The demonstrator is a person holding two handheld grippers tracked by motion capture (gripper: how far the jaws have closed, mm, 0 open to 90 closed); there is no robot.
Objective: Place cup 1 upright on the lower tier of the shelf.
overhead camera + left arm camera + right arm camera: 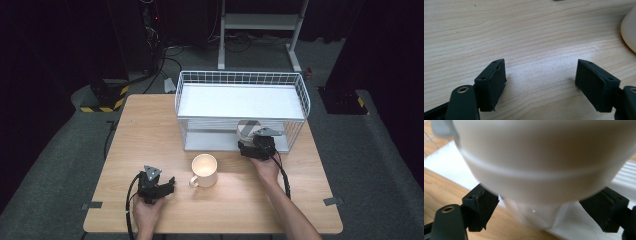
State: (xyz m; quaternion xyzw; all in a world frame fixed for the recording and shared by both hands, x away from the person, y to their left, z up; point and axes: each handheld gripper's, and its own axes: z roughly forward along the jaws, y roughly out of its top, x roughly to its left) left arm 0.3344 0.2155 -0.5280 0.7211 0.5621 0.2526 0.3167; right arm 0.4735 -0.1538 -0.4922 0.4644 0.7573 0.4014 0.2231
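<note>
Right gripper view: right claw (541, 210) straddles a white cup (541, 170) at the wire rack's (300, 95) lower shelf, jaws wide at its sides, grip uncertain. Left claw (540, 85) rests half-open and empty on the worktop (150, 130) beside a cream mug (204, 170), likely waiting its turn.

A light wooden table (150, 125) stands on grey carpet (60, 160) in a dim room, lit from above while the far end falls into darkness. Beyond the table's far edge, a white metal stand (260, 22) rises from the floor, with black cables (165, 55) trailing beside it. Yellow-and-black hazard tape (102, 107) marks a dark base off the far left corner. Grey tape tabs (333, 201) hold the near corners.
</note>
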